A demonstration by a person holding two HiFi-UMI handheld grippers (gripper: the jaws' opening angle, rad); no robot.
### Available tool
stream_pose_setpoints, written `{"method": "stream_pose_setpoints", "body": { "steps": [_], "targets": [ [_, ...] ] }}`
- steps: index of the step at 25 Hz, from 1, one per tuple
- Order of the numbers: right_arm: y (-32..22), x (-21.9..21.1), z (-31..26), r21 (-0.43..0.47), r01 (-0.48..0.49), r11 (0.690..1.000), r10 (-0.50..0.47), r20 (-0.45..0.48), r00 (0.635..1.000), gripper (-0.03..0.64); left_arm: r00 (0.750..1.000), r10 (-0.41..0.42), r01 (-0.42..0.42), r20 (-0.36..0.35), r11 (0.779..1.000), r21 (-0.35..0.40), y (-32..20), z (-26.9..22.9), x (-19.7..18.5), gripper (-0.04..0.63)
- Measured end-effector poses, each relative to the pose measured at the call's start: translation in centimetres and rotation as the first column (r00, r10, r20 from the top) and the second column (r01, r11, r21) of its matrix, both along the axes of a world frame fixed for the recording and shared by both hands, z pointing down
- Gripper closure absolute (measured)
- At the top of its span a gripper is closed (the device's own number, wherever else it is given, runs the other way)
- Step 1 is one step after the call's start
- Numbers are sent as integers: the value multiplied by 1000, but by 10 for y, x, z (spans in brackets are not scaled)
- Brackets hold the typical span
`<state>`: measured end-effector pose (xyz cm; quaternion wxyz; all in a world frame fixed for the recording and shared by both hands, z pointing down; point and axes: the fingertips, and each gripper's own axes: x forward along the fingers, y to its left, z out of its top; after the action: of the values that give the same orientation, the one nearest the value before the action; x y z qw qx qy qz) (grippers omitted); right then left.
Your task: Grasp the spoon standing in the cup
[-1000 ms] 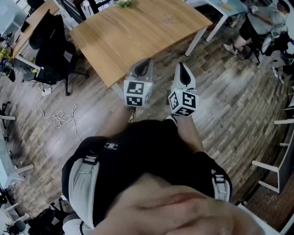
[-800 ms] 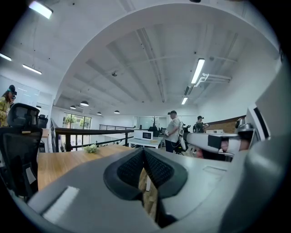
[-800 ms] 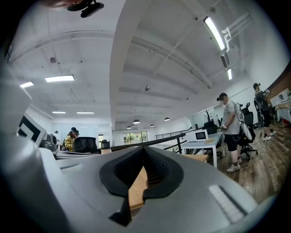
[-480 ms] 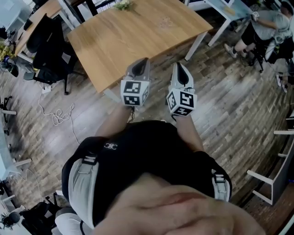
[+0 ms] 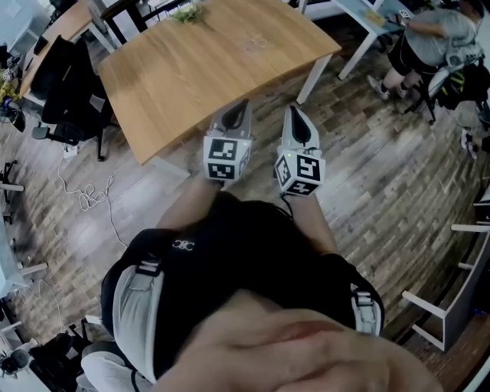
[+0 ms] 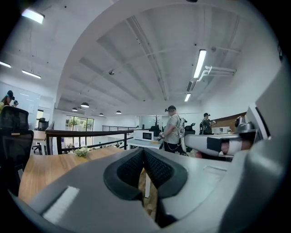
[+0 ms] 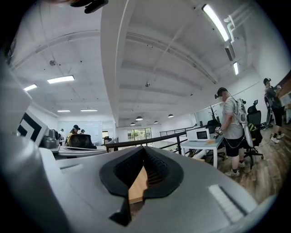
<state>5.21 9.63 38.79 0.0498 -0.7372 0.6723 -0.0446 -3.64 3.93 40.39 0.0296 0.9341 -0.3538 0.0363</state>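
Observation:
No cup and no spoon can be made out in any view. In the head view a bare wooden table [image 5: 207, 69] stands ahead of me, with only a small plant [image 5: 187, 11] at its far edge and a faint pale mark [image 5: 256, 42] on its top. My left gripper [image 5: 243, 104] and right gripper [image 5: 294, 112] are held side by side in front of my body, over the floor at the table's near edge. Both are shut with nothing between the jaws. The left gripper [image 6: 143, 153] and the right gripper [image 7: 144, 150] point level across the office.
Black office chairs [image 5: 65, 84] stand left of the table, and a white cable [image 5: 92, 195] lies on the wooden floor. A person [image 5: 429, 38] sits at the top right. White frames [image 5: 452, 306] stand at the right edge. Another person [image 6: 173, 132] stands farther off.
The table has slid left and slightly nearer in the head view as I moved. Both grippers keep the same shut pose in front of me.

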Motion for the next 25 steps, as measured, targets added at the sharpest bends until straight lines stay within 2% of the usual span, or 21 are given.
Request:
{"method": "stream_pose_setpoints", "body": {
  "steps": [5,12,25],
  "targets": [
    [-6,22,6,-19,7,1000,-7,3,1000,617,1000,-6,6,11,1000,3,-3,3,21,583],
    [-47,30,9,-20,38,999,-38,-7,999,617,999,-38,38,-10,999,-3,-41,9,30,583],
    [-174,79,10,-29,35,999,-36,-39,999,617,999,-26,24,-45,999,-26,-172,13,86,583]
  ]
}}
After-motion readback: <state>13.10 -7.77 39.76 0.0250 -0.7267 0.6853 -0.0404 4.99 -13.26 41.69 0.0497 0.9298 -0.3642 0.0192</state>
